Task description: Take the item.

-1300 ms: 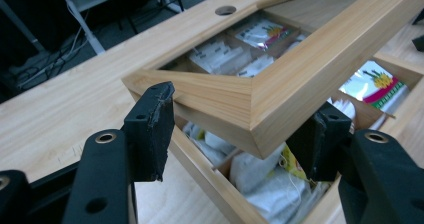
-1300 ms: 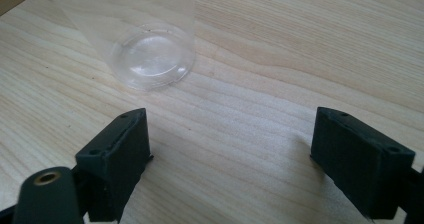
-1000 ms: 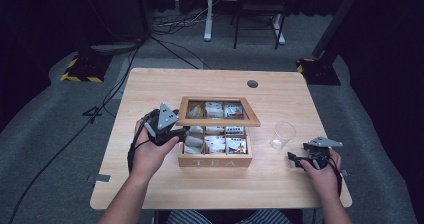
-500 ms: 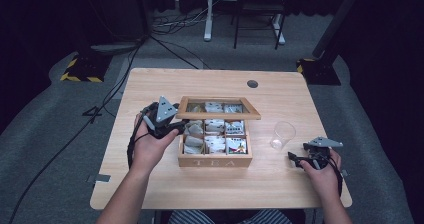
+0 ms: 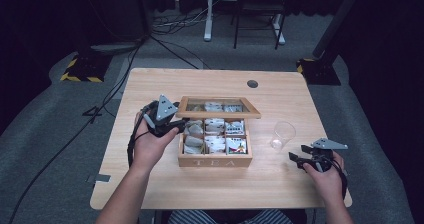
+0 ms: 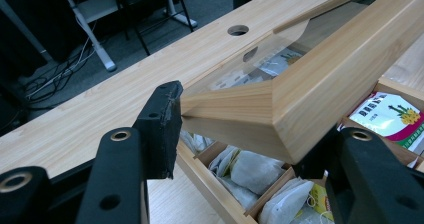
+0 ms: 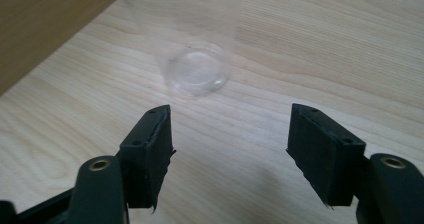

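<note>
Glass-paned lid [image 5: 218,107] of wooden tea box [image 5: 215,160] clamped at its left corner by left gripper [image 5: 172,125], raised off the box.

Lid held roughly level above the rear compartments, its wooden frame corner pinched between the two black jaws in the left gripper view [image 6: 280,109]. Underneath, open box near the middle of the surface [image 5: 165,84], "TEA" on its front wall, compartments packed with tea bags [image 5: 215,134]. To the right of the box, apart from it, clear plastic cup [image 5: 283,135] standing upright. Near the cup at the front right of the surface, right gripper [image 5: 299,160] with jaws apart and nothing between them, just been narrowing; cup base just beyond the jaw tips in the right gripper view [image 7: 197,74].
</note>
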Demonstrator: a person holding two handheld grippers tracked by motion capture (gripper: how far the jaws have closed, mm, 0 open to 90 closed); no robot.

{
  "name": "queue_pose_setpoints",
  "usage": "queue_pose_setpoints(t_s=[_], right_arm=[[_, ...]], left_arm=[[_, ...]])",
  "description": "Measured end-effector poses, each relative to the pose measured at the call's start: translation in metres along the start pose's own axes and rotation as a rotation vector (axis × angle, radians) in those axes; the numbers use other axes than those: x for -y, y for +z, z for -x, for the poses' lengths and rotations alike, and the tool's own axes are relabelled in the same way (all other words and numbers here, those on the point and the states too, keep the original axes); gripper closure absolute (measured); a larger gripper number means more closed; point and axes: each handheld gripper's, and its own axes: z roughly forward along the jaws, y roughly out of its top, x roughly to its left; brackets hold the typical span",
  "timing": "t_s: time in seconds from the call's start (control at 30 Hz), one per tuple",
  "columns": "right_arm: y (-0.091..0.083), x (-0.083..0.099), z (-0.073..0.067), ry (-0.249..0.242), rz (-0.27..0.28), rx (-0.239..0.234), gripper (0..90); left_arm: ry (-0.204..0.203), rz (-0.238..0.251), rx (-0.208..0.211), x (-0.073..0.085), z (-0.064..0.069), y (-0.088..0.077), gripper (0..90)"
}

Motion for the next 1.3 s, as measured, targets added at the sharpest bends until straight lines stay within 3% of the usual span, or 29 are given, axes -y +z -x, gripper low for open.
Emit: queue_pose_setpoints(t_s=[0.07,0.27,0.43,0.47,0.57,0.6,0.67,0.83,0.9,1.0,1.2,1.3], right_arm=[[-0.003,-0.003,-0.005,0.02,-0.012,-0.019,36.6],[-0.011,-0.014,-0.021,0.004,-0.021,-0.062,41.3],[-0.018,-0.026,-0.033,0.021,-0.017,-0.099,43.7],[-0.021,-0.033,-0.041,0.001,-0.009,-0.111,44.5],[-0.023,-0.038,-0.047,-0.014,-0.007,-0.123,45.3],[-0.025,-0.046,-0.055,0.0,0.003,-0.172,45.9],[-0.027,-0.053,-0.063,-0.004,0.013,-0.208,46.0],[-0.029,-0.077,-0.089,-0.079,0.051,-0.278,46.0],[-0.028,-0.086,-0.098,-0.111,0.058,-0.292,45.9],[-0.028,-0.097,-0.111,-0.146,0.06,-0.308,45.8],[-0.02,-0.112,-0.123,-0.173,0.052,-0.319,45.0],[-0.012,-0.116,-0.128,-0.178,0.059,-0.319,41.7]], left_arm=[[0.0,-0.003,0.0,0.0,0.001,0.0,46.9],[-0.005,-0.006,0.006,0.003,0.0,0.001,46.3],[-0.009,-0.005,0.0,0.003,0.001,0.002,46.8],[-0.001,-0.009,-0.01,0.002,0.002,0.002,46.8],[0.011,-0.013,-0.027,0.0,0.005,0.001,47.1],[0.02,-0.025,-0.035,-0.001,0.005,0.001,47.1],[0.011,-0.03,-0.029,-0.002,0.004,0.001,47.1],[0.016,-0.066,-0.031,-0.006,0.004,0.002,46.7],[0.03,-0.086,-0.031,-0.008,0.005,0.002,46.7],[0.021,-0.1,-0.024,-0.01,0.004,0.0,46.5],[0.006,-0.099,-0.022,-0.012,0.003,0.001,46.5],[0.023,-0.098,-0.017,-0.011,0.002,0.001,46.4]])
